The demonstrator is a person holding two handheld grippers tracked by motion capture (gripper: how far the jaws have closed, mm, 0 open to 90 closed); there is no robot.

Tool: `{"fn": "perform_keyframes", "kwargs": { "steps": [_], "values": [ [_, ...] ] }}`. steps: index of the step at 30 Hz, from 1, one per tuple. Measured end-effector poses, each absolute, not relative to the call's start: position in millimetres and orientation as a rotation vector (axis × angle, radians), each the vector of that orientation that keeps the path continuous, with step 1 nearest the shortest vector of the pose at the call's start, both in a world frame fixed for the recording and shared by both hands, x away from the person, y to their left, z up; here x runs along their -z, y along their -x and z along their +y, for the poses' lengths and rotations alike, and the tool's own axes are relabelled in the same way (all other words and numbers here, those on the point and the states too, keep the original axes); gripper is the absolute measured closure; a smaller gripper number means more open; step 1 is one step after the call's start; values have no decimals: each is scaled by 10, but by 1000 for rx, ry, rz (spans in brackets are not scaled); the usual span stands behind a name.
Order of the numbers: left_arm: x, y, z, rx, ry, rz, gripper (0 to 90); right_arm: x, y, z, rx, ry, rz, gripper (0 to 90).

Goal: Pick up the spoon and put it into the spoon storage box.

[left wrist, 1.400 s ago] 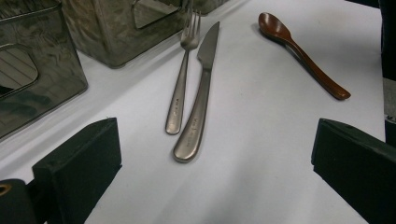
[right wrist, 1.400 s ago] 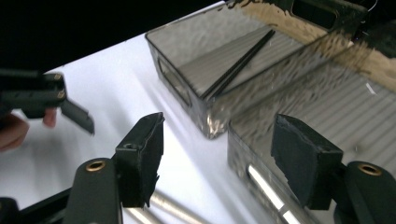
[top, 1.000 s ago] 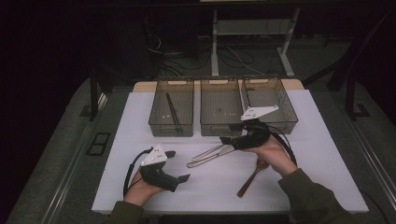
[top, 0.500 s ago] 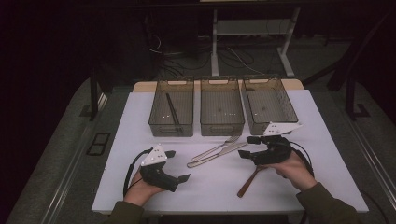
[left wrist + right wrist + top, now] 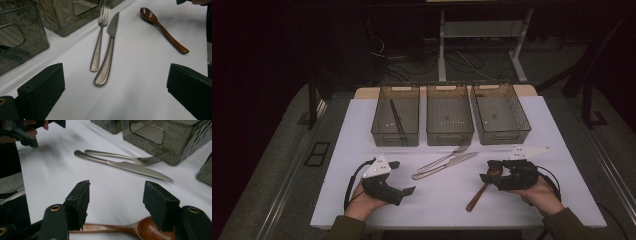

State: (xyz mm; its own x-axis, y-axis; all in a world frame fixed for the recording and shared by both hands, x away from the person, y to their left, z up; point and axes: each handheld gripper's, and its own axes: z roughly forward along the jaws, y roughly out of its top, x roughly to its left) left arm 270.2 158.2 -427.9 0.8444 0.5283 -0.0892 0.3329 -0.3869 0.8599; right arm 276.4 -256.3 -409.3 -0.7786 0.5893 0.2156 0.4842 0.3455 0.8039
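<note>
Spoon [image 5: 140, 230] pickup step: right tongs [image 5: 120, 202] half open, closing, astride its neck, ungripped; next lower, clamp. Left tongs [image 5: 112, 92] wide open, empty.

Olive sleeves [image 5: 346, 229], black cabled grippers, brass screws

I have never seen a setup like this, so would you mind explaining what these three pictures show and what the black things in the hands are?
A person sits at a white table holding a handheld two-jaw gripper in each hand: the left gripper and the right gripper. The high view looks down from above. The other two pictures come from cameras riding on the grippers, looking out along their black jaws.

On the table lie a metal fork, a metal knife and a wooden spoon. Behind them stand three bins; the left one holds a dark stick.

Nothing is held. The left gripper is open above bare table. The right gripper's jaws, which have just been closing a little, stand apart just above the spoon's bowl.
</note>
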Motion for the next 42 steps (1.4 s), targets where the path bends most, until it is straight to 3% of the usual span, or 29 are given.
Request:
{"fn": "perform_keyframes", "kwargs": {
  "steps": [5,24,42],
  "values": [
    [4280,-2697,1583,-243,-2002,639,7,4157,-2656,-2601,-1394,-968,2502,437],
    [4282,-2695,1559,-241,-2013,635,7,4406,-2509,-2578,-1232,-907,2688,883],
    [4300,-2706,1544,-234,-2027,636,7,4499,-2539,-2406,-1183,-835,2737,886]
  ]
}}
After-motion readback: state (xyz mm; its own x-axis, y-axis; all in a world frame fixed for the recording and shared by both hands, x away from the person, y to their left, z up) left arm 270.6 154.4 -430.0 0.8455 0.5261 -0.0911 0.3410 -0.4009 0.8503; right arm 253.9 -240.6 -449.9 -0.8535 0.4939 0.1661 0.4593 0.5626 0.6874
